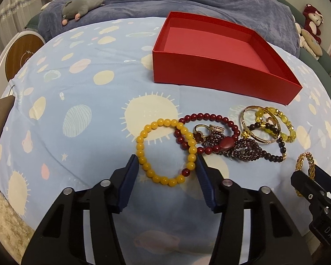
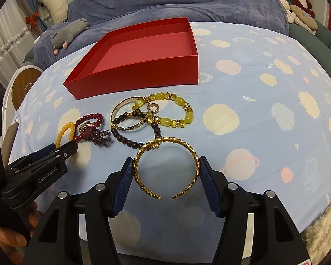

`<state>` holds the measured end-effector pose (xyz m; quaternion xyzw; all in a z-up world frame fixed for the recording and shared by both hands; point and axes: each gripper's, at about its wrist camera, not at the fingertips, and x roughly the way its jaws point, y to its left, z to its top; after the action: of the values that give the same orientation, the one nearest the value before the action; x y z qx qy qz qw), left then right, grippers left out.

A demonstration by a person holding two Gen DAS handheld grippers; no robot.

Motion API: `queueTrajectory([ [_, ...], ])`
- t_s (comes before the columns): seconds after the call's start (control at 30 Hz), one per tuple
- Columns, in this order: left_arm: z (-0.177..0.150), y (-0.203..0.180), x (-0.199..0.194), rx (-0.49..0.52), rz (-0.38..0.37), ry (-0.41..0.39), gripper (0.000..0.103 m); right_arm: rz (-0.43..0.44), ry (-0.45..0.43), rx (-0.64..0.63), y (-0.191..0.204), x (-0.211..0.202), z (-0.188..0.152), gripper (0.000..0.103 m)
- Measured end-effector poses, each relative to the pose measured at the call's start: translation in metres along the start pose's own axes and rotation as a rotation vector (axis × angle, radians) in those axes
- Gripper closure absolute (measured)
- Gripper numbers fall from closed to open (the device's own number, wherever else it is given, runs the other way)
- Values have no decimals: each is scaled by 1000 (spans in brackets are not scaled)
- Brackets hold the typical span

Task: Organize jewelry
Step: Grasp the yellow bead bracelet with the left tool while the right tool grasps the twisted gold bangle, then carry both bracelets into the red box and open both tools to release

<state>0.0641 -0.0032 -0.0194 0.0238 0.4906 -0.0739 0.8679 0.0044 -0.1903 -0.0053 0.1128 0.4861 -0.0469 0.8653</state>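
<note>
Two grippers work a bed's planet-print sheet (image 2: 264, 114). Left gripper (image 1: 166, 165), spread wide, straddles the yellow bead bracelet (image 1: 165, 152), seemingly touching its sides. Right gripper (image 2: 166, 167), also spread, brackets the open gold cuff bangle (image 2: 166, 167). Other bracelets lie heaped between them, before the empty red box (image 2: 143, 70).

Left tool (image 1: 166, 165) low, fingers spread wide, right tool (image 2: 166, 169) likewise, fingers wide apart
</note>
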Motion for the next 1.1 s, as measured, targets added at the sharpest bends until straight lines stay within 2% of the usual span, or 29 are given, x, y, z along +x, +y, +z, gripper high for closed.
queueTrajectory([
  [0.2, 2, 0, -1, 7, -9, -3, 90, 1, 1, -2, 2, -2, -1, 45],
  [0.27, 2, 0, -3, 8, -10, -3, 95, 2, -2, -5, 3, -3, -1, 45],
  [0.57, 8, -7, -25, 20, -1, -53, 96, 15, -26, -6, 7, -18, 2, 45],
  [0.9, 23, -4, -64, -25, -40, -113, 96, 24, -76, -21, 18, -50, 19, 45],
  [1.1, 35, -5, -86, -38, -63, -152, 96, 30, -77, -39, 30, -62, 32, 45],
])
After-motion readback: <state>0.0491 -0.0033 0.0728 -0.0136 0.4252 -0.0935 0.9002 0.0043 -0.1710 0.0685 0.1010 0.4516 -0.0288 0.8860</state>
